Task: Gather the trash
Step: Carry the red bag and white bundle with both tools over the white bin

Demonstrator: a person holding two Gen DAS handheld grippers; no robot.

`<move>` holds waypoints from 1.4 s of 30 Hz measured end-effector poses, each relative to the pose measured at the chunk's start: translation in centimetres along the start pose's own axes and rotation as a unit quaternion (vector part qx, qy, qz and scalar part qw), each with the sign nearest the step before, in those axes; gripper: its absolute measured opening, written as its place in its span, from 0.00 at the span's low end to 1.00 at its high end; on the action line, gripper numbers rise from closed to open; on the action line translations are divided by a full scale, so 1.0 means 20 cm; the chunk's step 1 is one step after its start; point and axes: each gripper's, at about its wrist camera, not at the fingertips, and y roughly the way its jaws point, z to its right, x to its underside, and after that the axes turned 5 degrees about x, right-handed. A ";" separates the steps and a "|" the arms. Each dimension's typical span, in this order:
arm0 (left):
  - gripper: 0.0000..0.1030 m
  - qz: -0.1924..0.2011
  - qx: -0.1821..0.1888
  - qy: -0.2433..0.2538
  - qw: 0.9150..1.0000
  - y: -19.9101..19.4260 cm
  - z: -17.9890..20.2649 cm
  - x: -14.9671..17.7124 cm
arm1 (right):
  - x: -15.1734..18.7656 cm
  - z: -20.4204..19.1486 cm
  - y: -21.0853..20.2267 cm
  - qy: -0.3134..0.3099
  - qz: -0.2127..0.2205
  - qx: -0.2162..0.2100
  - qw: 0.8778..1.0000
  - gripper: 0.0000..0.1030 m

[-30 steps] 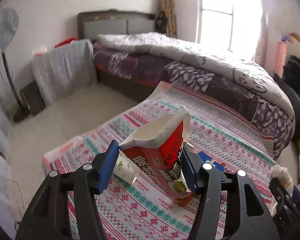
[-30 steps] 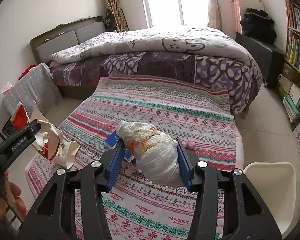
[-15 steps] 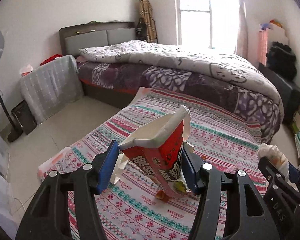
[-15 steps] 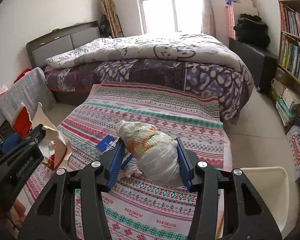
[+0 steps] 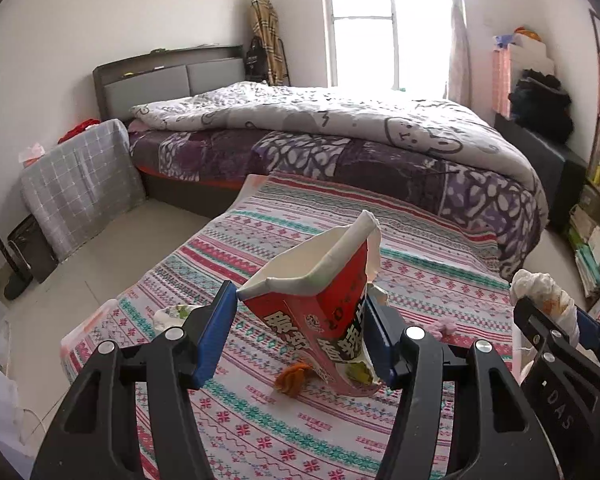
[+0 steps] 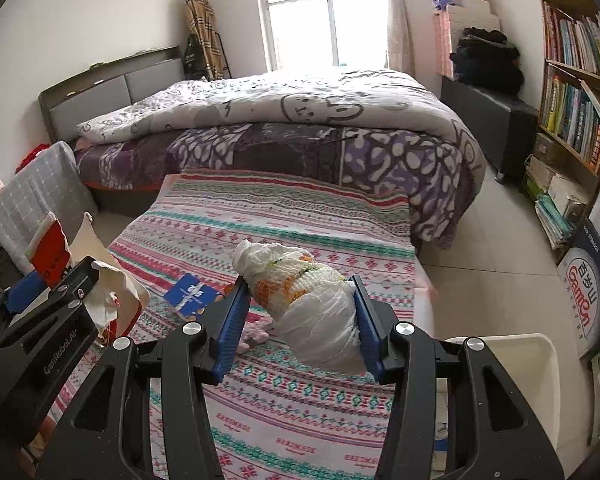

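Observation:
My left gripper [image 5: 300,332] is shut on a torn red and white snack box [image 5: 324,304], held above the patterned cloth [image 5: 420,248]. My right gripper [image 6: 298,320] is shut on a white plastic-wrapped bundle [image 6: 308,304] with orange and green print; the same bundle [image 5: 548,296] shows at the right edge of the left wrist view. The red box [image 6: 52,252] appears at the left of the right wrist view. On the cloth lie an orange scrap [image 5: 292,376], a crumpled white wrapper [image 5: 172,316], a blue card [image 6: 190,294] and a pink scrap [image 6: 256,334].
A white bin [image 6: 512,380] stands on the floor at the lower right, beside the cloth's edge. Behind the cloth is a bed [image 6: 300,120] with a quilt. A bookshelf [image 6: 576,100] and boxes [image 6: 596,284] line the right wall. A grey covered stand [image 5: 80,176] sits left.
Both grippers have swung to the right across the cloth, each keeping its load. The white bin has come further into the right wrist view, and the window now sits near the centre.

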 end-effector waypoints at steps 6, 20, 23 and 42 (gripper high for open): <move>0.57 -0.002 0.018 0.008 1.000 0.00 0.09 0.01 | 0.00 0.08 -0.01 0.005 0.001 0.014 1.000 0.46; 0.57 -0.007 0.054 0.027 0.998 -0.01 0.31 0.03 | 0.02 0.27 -0.01 0.013 -0.006 0.046 0.999 0.46; 0.57 -0.009 0.062 0.034 0.997 -0.01 0.36 0.04 | 0.02 0.33 0.00 0.014 -0.009 0.057 0.998 0.46; 0.58 -0.029 0.125 0.093 0.987 0.00 0.76 0.15 | 0.09 0.74 -0.02 0.051 -0.037 0.118 0.991 0.47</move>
